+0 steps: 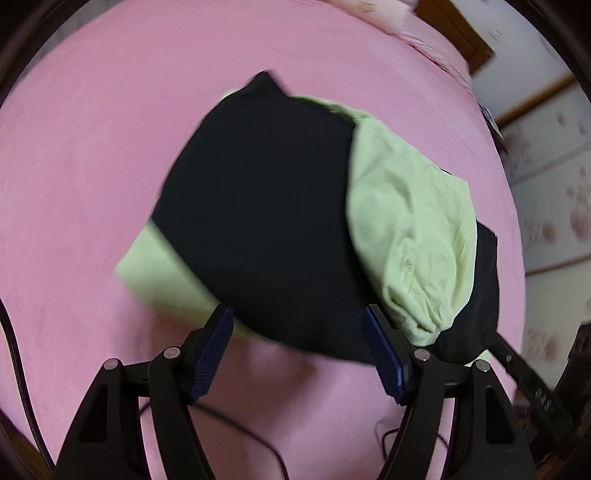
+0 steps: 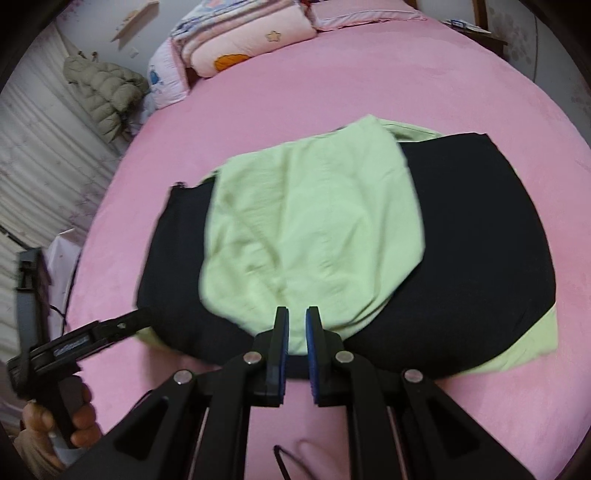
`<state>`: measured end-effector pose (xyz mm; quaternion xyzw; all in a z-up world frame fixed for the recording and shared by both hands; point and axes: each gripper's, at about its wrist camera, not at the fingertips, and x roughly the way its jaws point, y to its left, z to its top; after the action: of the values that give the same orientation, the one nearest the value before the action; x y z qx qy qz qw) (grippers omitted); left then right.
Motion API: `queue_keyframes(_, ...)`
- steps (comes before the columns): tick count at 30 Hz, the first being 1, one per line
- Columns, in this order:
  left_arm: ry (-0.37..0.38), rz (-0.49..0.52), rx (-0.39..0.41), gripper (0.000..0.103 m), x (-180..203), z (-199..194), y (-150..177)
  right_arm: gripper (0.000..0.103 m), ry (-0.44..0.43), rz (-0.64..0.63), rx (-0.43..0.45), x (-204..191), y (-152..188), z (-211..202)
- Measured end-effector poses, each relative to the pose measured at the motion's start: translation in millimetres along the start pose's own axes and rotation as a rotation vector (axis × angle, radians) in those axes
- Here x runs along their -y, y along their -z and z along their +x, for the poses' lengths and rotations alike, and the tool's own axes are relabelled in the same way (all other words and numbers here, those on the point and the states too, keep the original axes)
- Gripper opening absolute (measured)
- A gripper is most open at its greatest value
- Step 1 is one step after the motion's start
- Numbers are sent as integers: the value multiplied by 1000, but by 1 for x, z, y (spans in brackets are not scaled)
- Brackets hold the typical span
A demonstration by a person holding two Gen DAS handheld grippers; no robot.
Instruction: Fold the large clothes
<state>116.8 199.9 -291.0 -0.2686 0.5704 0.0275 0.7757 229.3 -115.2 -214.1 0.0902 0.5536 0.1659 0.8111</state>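
Garment: black-and-green garment (image 2: 314, 229) folded on pink bed sheet (image 2: 369, 74), just ahead of both grippers.
Left gripper (image 1: 297, 336): jaws wide, holding nothing.
Right gripper (image 2: 297, 325): nearly closed, apparently empty, angled down.

Bed: a pink sheet (image 2: 406, 74) covers the wide mattress below and ahead of the right gripper.
Bedding: folded pastel quilts (image 2: 236, 40) sit at the far end, ahead and left.
Jacket: an olive puffer jacket (image 2: 107, 96) lies off the bed, far left.
Wall: floral wallpaper (image 1: 554, 192) to the left gripper's right.
Headboard: brown wood (image 1: 458, 33), ahead-right.
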Motion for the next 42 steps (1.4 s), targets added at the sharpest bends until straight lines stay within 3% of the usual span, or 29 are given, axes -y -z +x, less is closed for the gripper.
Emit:
queue_keyframes(4,42,-113,-19,71,-32,5,8,9,-17,-38,-10,-25,13,-7)
queue_keyframes(12,239,-382,16,71,-95,51,24,9,-26,-54,-23,-39,24,5)
queue_keyframes(16,335,-460,87,71,-115,75,32,9,-30,-70,-13,-44,27,12)
queue_keyframes(18,353,-445,133,71,-113,78,30,9,-36,-75,-18,-44,31,19)
queue_keyframes(24,381,-265,257,68,-90,80,3,9,-38,-71,-18,-44,40,31)
queue_keyframes(25,394,-260,266,64,-90,82,-3,9,-40,-69,-9,-44,41,31)
queue_keyframes(27,413,-279,266,38,-91,88,-15,9,-32,-71,7,-44,40,31)
queue_keyframes(28,414,-301,267,32,-92,90,-19,9,-21,-77,19,-44,39,31)
queue_keyframes(29,411,-319,263,19,-93,91,-23,9,-7,-83,32,-44,37,31)
queue_keyframes(31,403,-316,260,15,-90,88,-26,9,30,-88,73,-43,29,28)
queue_keyframes(35,333,-166,321,9,-57,55,-27,9,124,-76,136,-34,2,35)
queue_keyframes(39,283,22,406,8,-15,23,-28,9,122,-78,135,-25,-16,60)
queue_keyframes(42,278,173,456,7,27,2,-27,9,154,-94,7,-17,-11,104)
